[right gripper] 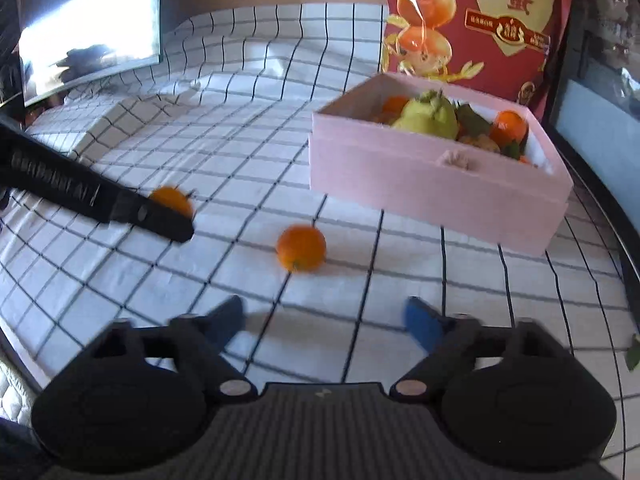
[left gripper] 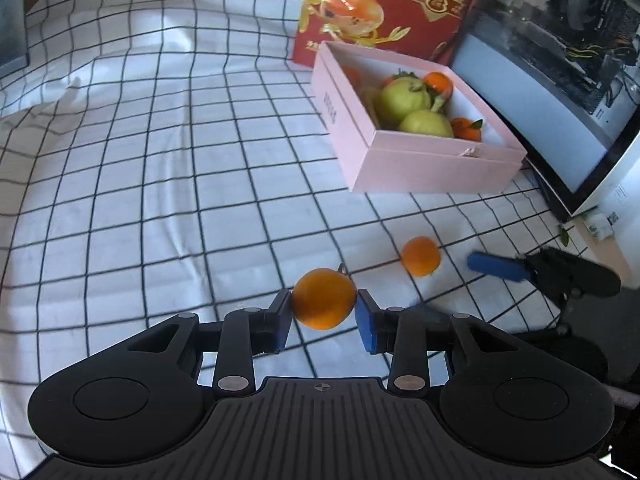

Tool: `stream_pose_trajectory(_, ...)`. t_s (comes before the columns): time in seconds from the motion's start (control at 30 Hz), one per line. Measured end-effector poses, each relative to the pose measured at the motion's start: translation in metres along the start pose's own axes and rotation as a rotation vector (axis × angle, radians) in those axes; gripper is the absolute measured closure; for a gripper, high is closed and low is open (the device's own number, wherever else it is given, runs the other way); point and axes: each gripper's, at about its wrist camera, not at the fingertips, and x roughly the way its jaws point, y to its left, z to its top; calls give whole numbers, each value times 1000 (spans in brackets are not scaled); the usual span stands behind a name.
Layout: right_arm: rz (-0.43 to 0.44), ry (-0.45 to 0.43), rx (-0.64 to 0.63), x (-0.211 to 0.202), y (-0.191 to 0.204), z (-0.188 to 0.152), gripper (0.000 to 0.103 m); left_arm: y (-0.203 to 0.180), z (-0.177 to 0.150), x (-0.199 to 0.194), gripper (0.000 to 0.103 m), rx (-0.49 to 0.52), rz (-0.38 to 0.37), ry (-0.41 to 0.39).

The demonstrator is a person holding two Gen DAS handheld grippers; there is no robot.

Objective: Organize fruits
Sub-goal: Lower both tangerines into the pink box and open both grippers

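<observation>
While the left gripper (left gripper: 323, 312) pinches one orange (left gripper: 323, 298), right gripper (right gripper: 324, 320) fingers spread near loose orange (right gripper: 301, 248); next, likely: carry to pink box (left gripper: 420, 168).

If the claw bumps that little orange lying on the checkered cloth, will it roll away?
Probably yes. The loose orange is round and sits free on the cloth, touching nothing, so a nudge could send it rolling. The soft, wrinkled cloth may slow it. The open right claw is wider than it, so closing from both sides should trap it.
</observation>
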Motion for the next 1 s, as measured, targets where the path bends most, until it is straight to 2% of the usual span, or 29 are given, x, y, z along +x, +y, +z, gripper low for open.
stream_pose_trajectory(0.07,4,-14,-9,2,1,7,44,1,-3,-2,64,-3,2,2)
stream_pose_trajectory(0.23,8,-24,-8,11,3,20,61,-3,-9,-6,64,6,11,7)
stream_pose_trajectory(0.3,9,-14,-2,13,1,22,74,-7,-10,-6,64,17,12,10)
stream_pose_trajectory(0.5,1,-12,-9,5,-7,22,75,-25,-10,-7,64,83,6,4)
stream_pose_trajectory(0.67,-27,-68,9,-23,-21,30,75,-40,1,-12,64,133,-30,-30)
stream_pose_trajectory(0.73,-61,-114,30,-42,-31,38,75,-42,15,-17,64,126,-72,-74)
stream_pose_trajectory(0.83,-109,-206,71,-74,-47,52,75,-47,54,-29,64,141,-123,-175)
stream_pose_trajectory(0.93,-181,-286,98,-102,-61,64,75,-53,105,-30,64,158,-138,-269)
stream_pose_trajectory(1.0,-213,-311,115,-113,-69,68,75,-55,142,-18,64,148,-159,-292)
